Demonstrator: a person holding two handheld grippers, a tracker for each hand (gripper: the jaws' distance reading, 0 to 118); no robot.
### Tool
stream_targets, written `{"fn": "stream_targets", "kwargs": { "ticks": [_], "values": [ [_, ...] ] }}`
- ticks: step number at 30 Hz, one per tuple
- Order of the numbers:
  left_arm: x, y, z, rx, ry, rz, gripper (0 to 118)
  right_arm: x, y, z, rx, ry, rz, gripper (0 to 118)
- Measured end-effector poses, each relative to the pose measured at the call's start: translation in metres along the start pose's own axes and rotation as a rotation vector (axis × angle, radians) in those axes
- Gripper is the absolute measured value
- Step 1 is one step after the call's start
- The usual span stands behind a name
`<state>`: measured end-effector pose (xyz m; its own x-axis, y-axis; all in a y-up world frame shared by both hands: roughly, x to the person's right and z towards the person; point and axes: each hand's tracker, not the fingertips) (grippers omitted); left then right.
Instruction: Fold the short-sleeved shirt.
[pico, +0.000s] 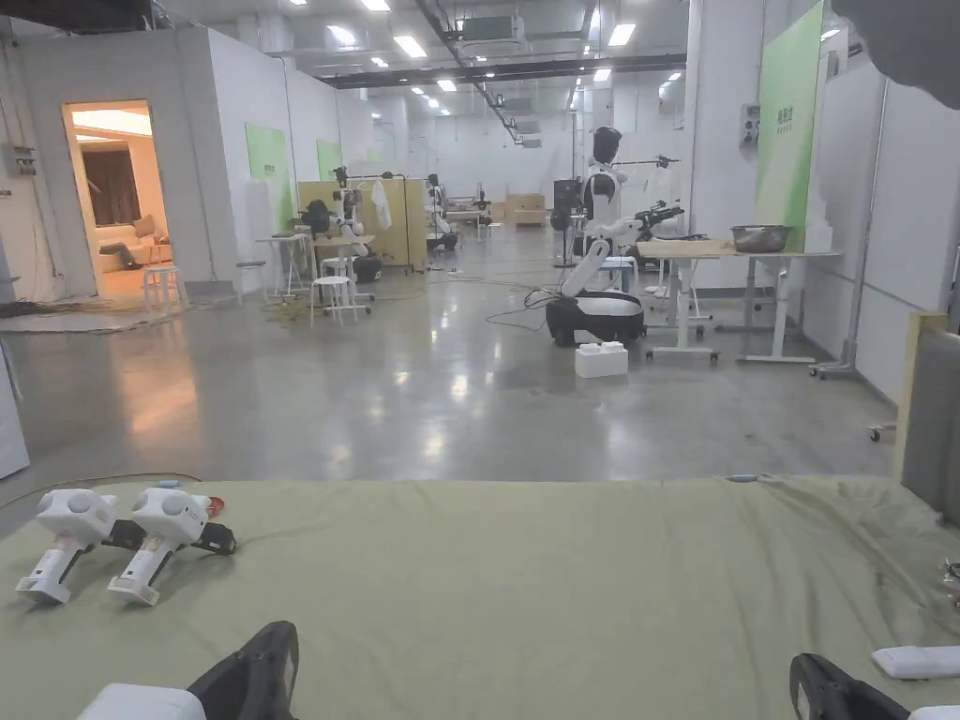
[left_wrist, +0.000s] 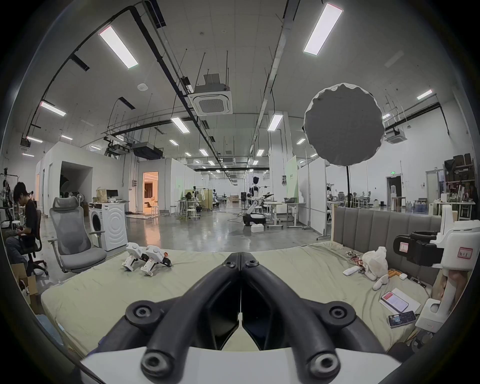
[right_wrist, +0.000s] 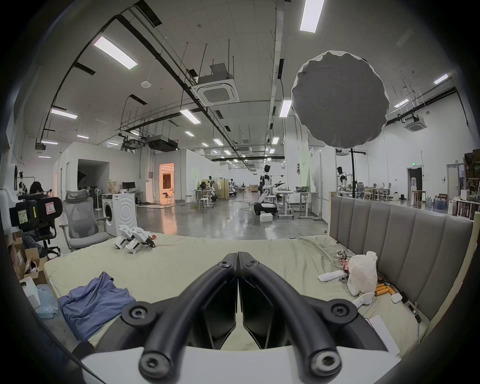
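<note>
While both my left tool (left_wrist: 240, 256) and right tool (right_wrist: 237, 256) hang pressed together and empty above the bed (right_wrist: 181, 257), the blue shirt (right_wrist: 93, 302) lies crumpled at the mattress edge, left of my right tool. Grabbing that heap blind, I reckon I could pinch several layers at once or nudge it off onto the floor.

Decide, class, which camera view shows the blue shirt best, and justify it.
The right gripper view: the blue shirt lies crumpled there at the bed's near left edge, unobstructed. The head view and left gripper view give no clear sight of it.

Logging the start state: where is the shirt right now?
In the right gripper view, the blue shirt lies crumpled at the bed's near-left corner, left of the right tool.
</note>
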<state>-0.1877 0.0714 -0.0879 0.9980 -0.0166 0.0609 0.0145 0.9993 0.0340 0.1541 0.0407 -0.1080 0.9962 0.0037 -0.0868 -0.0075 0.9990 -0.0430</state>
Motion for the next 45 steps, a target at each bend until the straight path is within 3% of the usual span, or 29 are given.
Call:
{"fn": "stream_targets", "kwargs": {
  "ticks": [7, 10, 11, 13, 15, 17, 20, 22, 24, 26, 28, 31, 33, 35, 36, 38, 45],
  "values": [
    [-0.002, 0.003, -0.003, -0.008, 0.016, -0.064, 0, 0.001, 0.002, 0.0, -0.01, -0.021, 0.055, 0],
    [0.001, 0.002, -0.006, -0.012, 0.011, -0.217, 0, -0.003, 0.002, -0.001, -0.019, -0.027, 0.183, 0],
    [0.003, -0.002, -0.006, -0.022, 0.002, -0.32, 0, -0.006, 0.001, -0.002, -0.022, -0.031, 0.266, 0],
    [0.009, -0.01, -0.01, -0.049, 0.011, -0.63, 0, -0.016, -0.006, -0.002, -0.031, -0.03, 0.564, 0],
    [0.018, -0.034, -0.009, -0.05, 0.026, -1.04, 0, -0.026, -0.022, -0.004, -0.053, -0.044, 0.911, 0],
    [0.021, -0.067, -0.009, -0.077, 0.022, -1.454, 0, -0.028, -0.045, -0.004, -0.065, -0.01, 1.204, 0],
    [0.012, -0.122, -0.005, -0.067, -0.009, -1.886, 0, -0.027, -0.08, 0.002, -0.081, 0.061, 1.535, 0],
    [0.008, -0.139, 0.001, -0.113, -0.118, -1.893, 0, -0.021, -0.094, 0.007, -0.075, 0.126, 1.638, 0],
    [0.012, -0.137, 0.005, -0.212, -0.195, -1.616, 0, -0.022, -0.099, 0.009, -0.069, 0.145, 1.663, 0],
    [0.015, -0.12, -0.002, -0.226, -0.134, -1.367, 0, -0.021, -0.092, 0.008, -0.043, 0.124, 1.62, 0],
    [0.012, -0.085, -0.008, -0.186, -0.056, -1.054, 0, -0.024, -0.07, 0.002, -0.027, 0.058, 1.395, 0],
    [-0.007, -0.03, -0.014, -0.15, -0.049, -0.438, 0, -0.01, -0.027, -0.005, -0.021, -0.017, 0.907, 0],
    [-0.031, -0.013, -0.011, -0.107, -0.115, -0.023, 0, 0.007, -0.008, -0.008, -0.026, -0.085, 0.537, 0],
    [-0.052, -0.015, -0.011, -0.065, -0.123, 0.253, 0, 0.026, -0.003, -0.005, -0.031, -0.107, 0.18, 0],
    [-0.052, -0.017, -0.01, -0.047, -0.093, 0.286, 0, 0.035, -0.007, -0.003, -0.035, -0.097, 0.031, 0],
    [-0.054, -0.021, -0.008, -0.036, -0.076, 0.264, 0, 0.043, -0.014, -0.001, -0.045, -0.089, -0.095, 0],
    [-0.044, -0.018, -0.006, -0.051, -0.106, 0.187, 0, 0.038, -0.017, -0.001, -0.057, -0.073, -0.069, 0]
  ]
}}
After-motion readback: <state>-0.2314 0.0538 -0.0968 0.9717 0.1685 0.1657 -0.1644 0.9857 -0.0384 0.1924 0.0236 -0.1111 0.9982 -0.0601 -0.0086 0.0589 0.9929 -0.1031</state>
